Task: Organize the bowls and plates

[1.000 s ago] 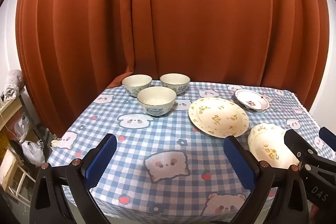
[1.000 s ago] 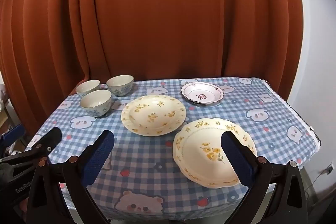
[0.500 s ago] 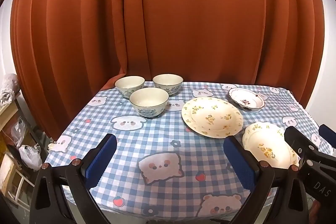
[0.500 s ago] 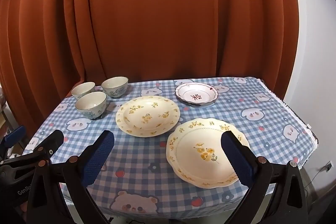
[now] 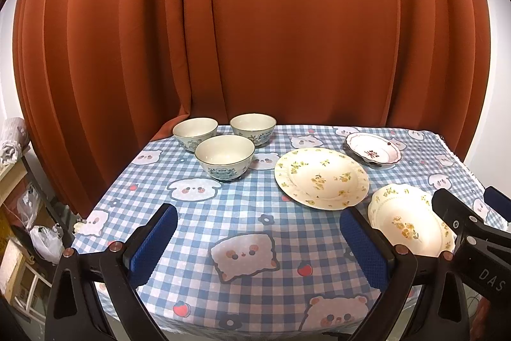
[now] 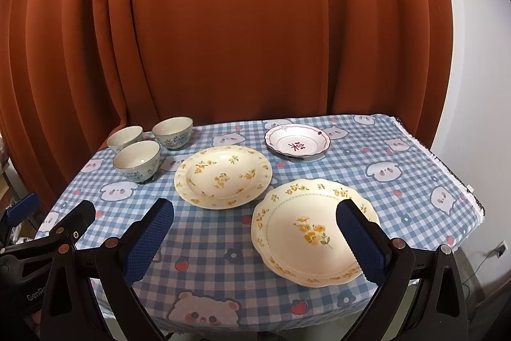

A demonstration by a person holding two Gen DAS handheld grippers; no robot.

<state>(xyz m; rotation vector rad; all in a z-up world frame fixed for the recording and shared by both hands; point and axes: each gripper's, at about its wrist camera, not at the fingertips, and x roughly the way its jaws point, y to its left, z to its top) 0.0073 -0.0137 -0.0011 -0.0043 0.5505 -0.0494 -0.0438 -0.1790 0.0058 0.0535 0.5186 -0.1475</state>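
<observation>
Three blue-patterned bowls cluster at the table's far left, the nearest bowl (image 5: 224, 156) (image 6: 137, 160) in front of the other two (image 5: 195, 130) (image 5: 253, 125). A round yellow-flowered plate (image 5: 322, 178) (image 6: 223, 176) lies mid-table. Near the front right edge sits a scalloped yellow-flowered plate (image 6: 314, 231) (image 5: 408, 221). A small red-patterned dish (image 6: 297, 142) (image 5: 373, 148) is at the back right. My left gripper (image 5: 258, 245) hovers open above the front of the table, holding nothing. My right gripper (image 6: 255, 242) is open too, its right finger over the scalloped plate.
A blue-checked cloth with bear prints (image 5: 242, 226) covers the table. An orange curtain (image 5: 255, 37) hangs close behind it. Shelves and bags (image 5: 28, 219) stand off the left edge. A white wall (image 6: 472, 85) and a floor socket lie to the right.
Both grippers have drawn back and risen slightly from the table, so the dishes look smaller and farther away. No dish has moved, and both grippers stay open.
</observation>
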